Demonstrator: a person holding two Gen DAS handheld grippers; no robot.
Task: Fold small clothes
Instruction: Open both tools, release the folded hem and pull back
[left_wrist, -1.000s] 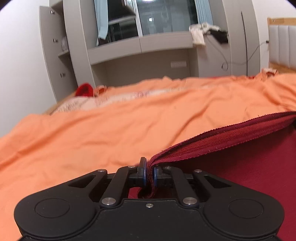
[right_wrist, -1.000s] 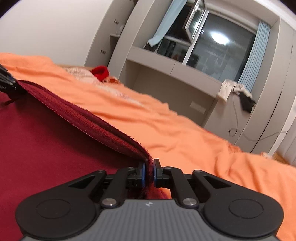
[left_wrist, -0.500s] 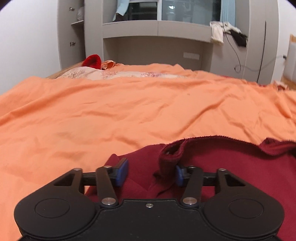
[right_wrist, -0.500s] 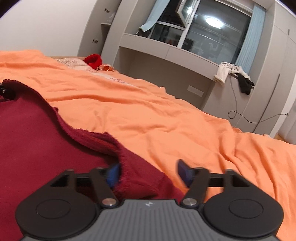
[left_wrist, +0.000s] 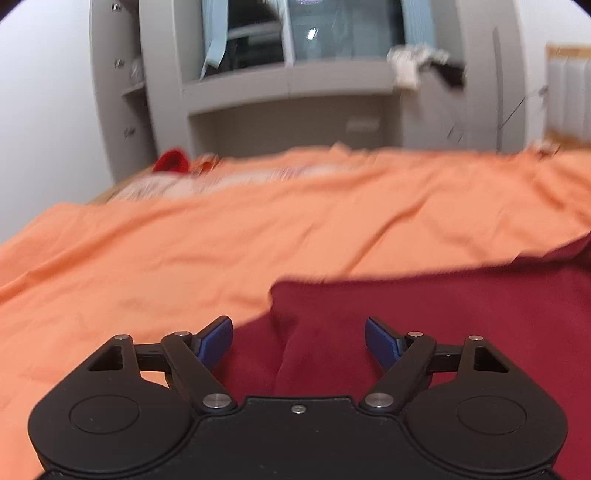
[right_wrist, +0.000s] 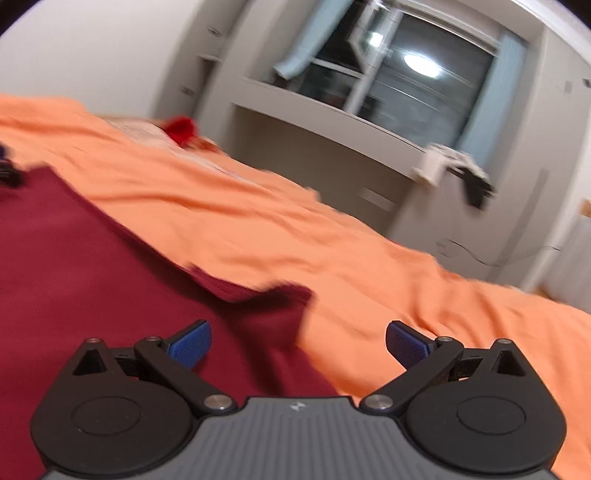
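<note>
Both wrist views look low across the bed, past the cloth, sharing the window wall.

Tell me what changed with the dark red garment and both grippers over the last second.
Both grippers let go: the left gripper and right gripper were pinched shut on the dark red garment's edge, and their jaws have just been opening. The raised edge dropped flat onto the orange sheet. The sheet and the red item behind stayed put.

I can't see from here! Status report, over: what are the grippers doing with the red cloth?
Left gripper, right gripper: just opened, holding nothing. Red cloth dropped flat on orange sheet. Nothing in the way.
</note>
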